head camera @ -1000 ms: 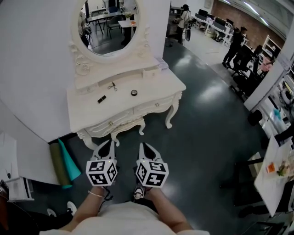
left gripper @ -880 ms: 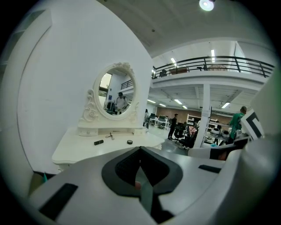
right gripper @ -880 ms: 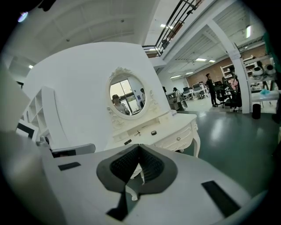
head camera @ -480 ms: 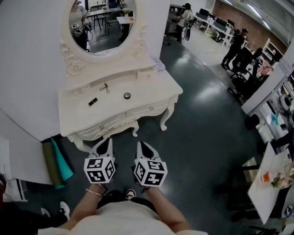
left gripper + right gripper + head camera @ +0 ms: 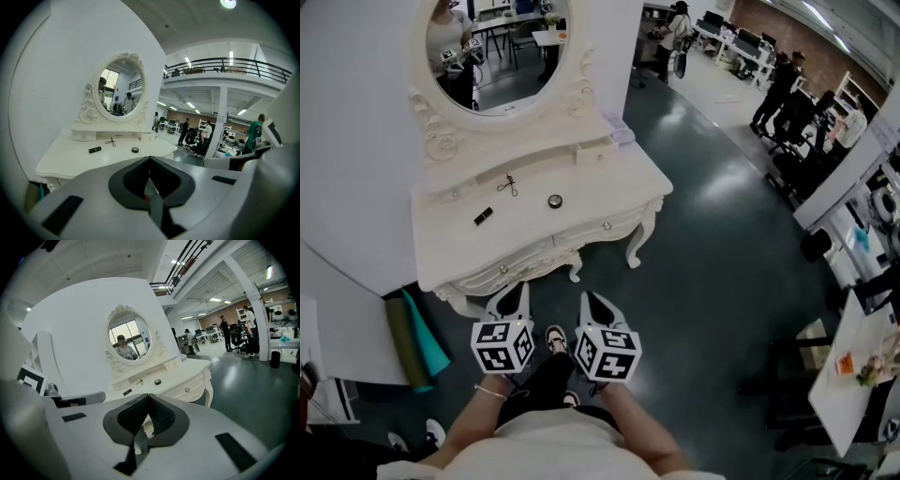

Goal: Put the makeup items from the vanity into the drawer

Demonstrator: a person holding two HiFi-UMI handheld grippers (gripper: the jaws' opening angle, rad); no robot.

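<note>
The vanity (image 5: pixel 525 228) has drawn nearer; left claw (image 5: pixel 516 292) and right claw (image 5: pixel 593 300) shut, empty.

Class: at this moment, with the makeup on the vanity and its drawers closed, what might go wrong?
1. The drawer knob is small; the right claw may slip off it.
2. The thin wire tool lies flat and may be hard to pinch.
3. The round pot might get nudged off the vanity.
</note>
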